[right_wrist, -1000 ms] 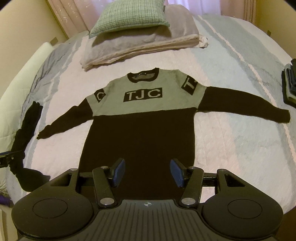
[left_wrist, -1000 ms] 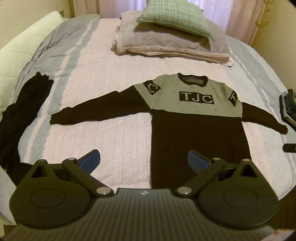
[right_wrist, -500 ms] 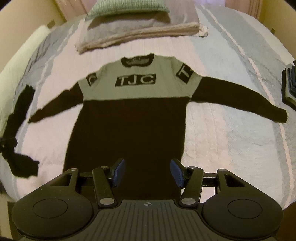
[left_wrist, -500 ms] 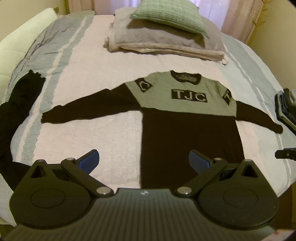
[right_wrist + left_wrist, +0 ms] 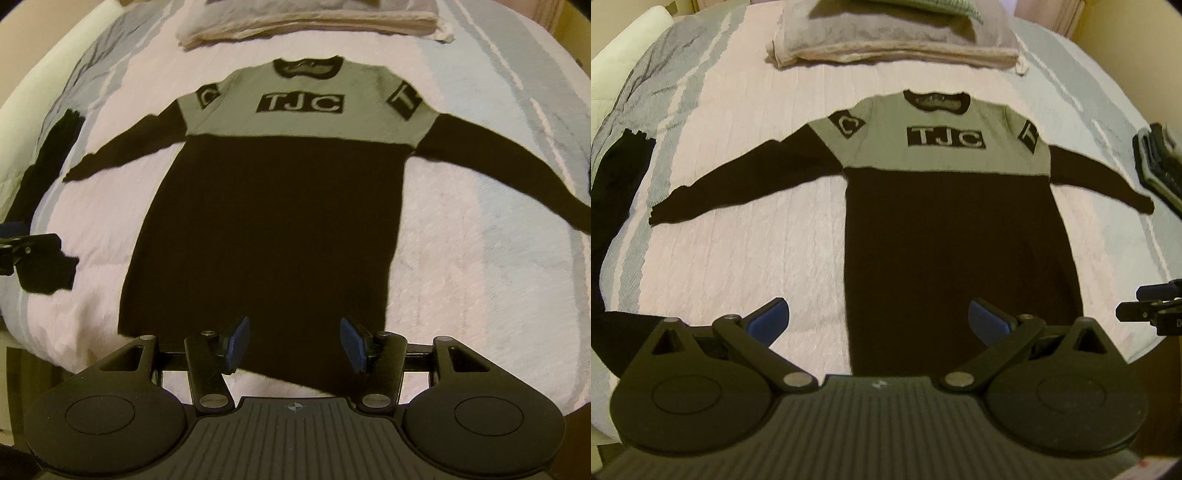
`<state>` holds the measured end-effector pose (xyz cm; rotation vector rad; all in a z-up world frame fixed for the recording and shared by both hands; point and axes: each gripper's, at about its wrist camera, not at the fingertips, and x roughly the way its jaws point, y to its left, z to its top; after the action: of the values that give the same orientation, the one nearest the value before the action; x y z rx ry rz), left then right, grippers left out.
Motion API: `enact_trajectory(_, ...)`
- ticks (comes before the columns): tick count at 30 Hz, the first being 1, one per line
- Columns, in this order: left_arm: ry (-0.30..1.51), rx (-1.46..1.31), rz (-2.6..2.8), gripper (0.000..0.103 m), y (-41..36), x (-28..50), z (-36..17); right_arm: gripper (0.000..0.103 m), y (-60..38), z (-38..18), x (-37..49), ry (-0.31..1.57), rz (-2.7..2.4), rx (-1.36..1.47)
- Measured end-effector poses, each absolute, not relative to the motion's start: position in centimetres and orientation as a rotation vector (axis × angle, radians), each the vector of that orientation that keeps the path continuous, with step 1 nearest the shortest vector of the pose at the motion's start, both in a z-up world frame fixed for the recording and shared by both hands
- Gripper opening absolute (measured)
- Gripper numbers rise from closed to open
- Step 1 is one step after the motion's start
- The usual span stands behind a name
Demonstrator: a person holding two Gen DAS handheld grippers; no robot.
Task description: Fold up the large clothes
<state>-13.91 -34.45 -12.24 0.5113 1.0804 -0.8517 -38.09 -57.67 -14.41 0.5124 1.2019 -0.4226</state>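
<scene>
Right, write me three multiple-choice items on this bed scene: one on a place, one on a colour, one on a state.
1. Where does the sweater lie?
A. Spread flat on the bed
B. Draped over the folded blankets
C. Hanging between the claws

2. What colour is the sweater's chest panel around "TJC"?
A. Red
B. Grey
C. White

3. How do the sweater's sleeves lie?
A. Folded across the chest
B. Tucked under the body
C. Stretched out to both sides

Key: 1 A, it lies flat below the blankets, clear of the left claw and right claw. 2 B, grey above a black body. 3 C, each sleeve runs outward.
</scene>
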Motion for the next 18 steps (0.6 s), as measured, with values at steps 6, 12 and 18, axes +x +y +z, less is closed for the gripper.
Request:
enact_trajectory(6, 1.121, 0.564, -0.847, 0.102, -34.2, -14.6, -13.6, 0.052, -56.6, -16.0, -38.8, 1.226, -0.417, 0.538)
enact_trajectory(12, 1.137, 0.576, -0.865, 0.102, -34.8, -15.4, -14.2, 0.052, -57.1, -15.9, -39.7, 1.216, -0.449, 0.558)
enact_trajectory(18, 1.113, 0.538, -0.853, 0.102, -35.4, -15.5, -13.3, 0.052, -57.8, -14.6, -39.0, 1.177, -0.44, 0.51)
